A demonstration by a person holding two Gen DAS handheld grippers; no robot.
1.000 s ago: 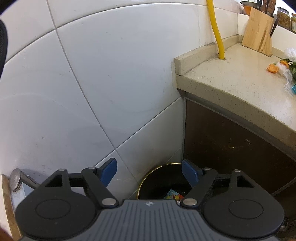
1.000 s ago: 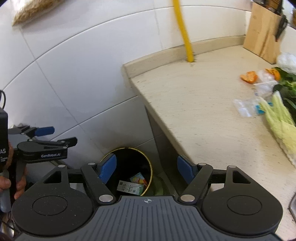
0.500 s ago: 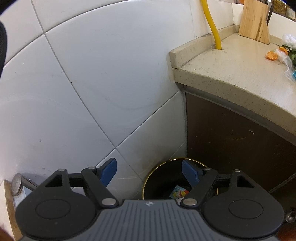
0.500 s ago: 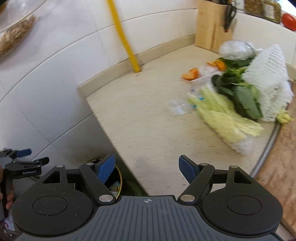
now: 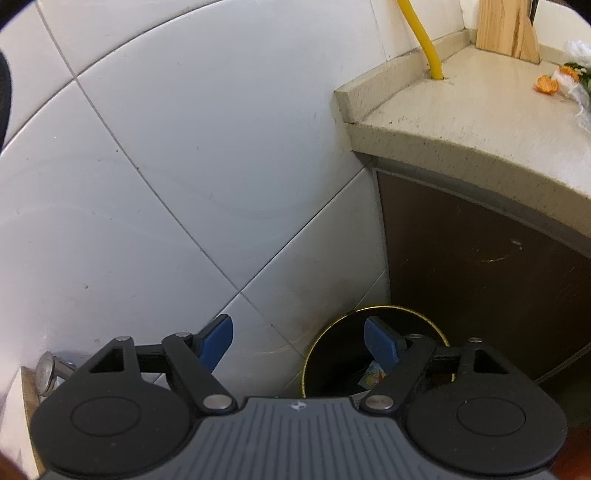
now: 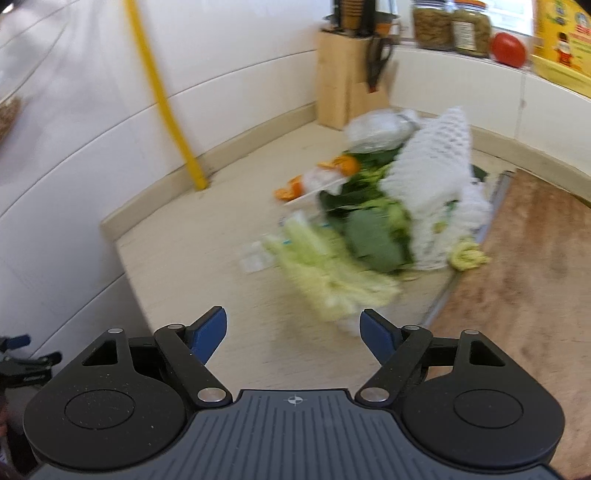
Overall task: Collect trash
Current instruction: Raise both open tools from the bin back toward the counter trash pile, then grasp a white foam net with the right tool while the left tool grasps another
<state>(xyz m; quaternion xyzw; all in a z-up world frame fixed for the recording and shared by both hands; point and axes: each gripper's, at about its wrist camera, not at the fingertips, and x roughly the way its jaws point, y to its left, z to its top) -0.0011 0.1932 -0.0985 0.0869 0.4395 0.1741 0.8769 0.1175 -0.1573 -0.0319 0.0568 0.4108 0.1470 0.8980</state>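
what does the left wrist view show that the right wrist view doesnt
Only the left wrist view: the black trash bin on the floor beside the dark cabinet, with a colourful wrapper inside, seen past the open left tool.

Only the right wrist view: the leafy greens, white foam netting, jars and tomato, beyond the open right tool.

Both: the beige counter, yellow pipe, wooden knife block and orange peel.
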